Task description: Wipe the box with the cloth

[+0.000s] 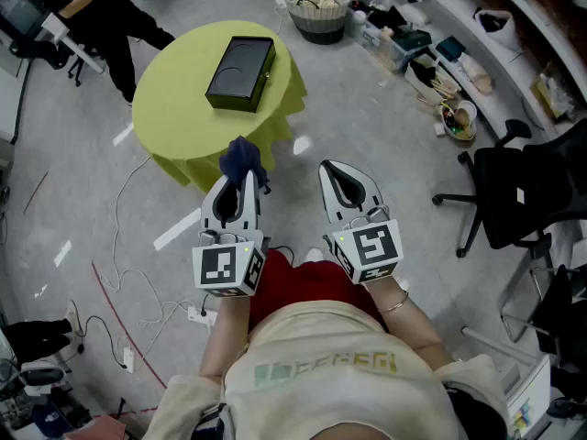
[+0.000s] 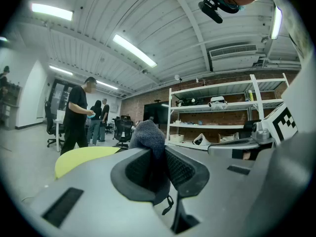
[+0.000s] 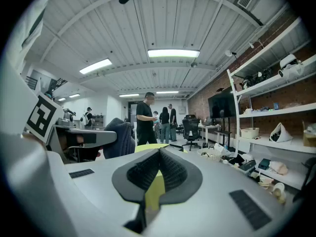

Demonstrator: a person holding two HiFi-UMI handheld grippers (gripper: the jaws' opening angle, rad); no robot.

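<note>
A black box (image 1: 241, 73) lies on a round table with a yellow-green cover (image 1: 174, 117). My left gripper (image 1: 240, 180) is shut on a dark blue cloth (image 1: 242, 159), which bunches out past the jaw tips near the table's front edge. In the left gripper view the cloth (image 2: 148, 137) fills the space between the jaws (image 2: 159, 169). My right gripper (image 1: 347, 178) hangs beside it over the floor, jaws closed with nothing held (image 3: 158, 174). Both grippers are short of the box.
A person (image 1: 101, 12) stands at the table's far left. A basket (image 1: 318, 7) and cluttered low shelving (image 1: 440, 71) sit behind and to the right. A black office chair (image 1: 518, 191) stands at the right. Cables (image 1: 128, 273) trail on the floor at left.
</note>
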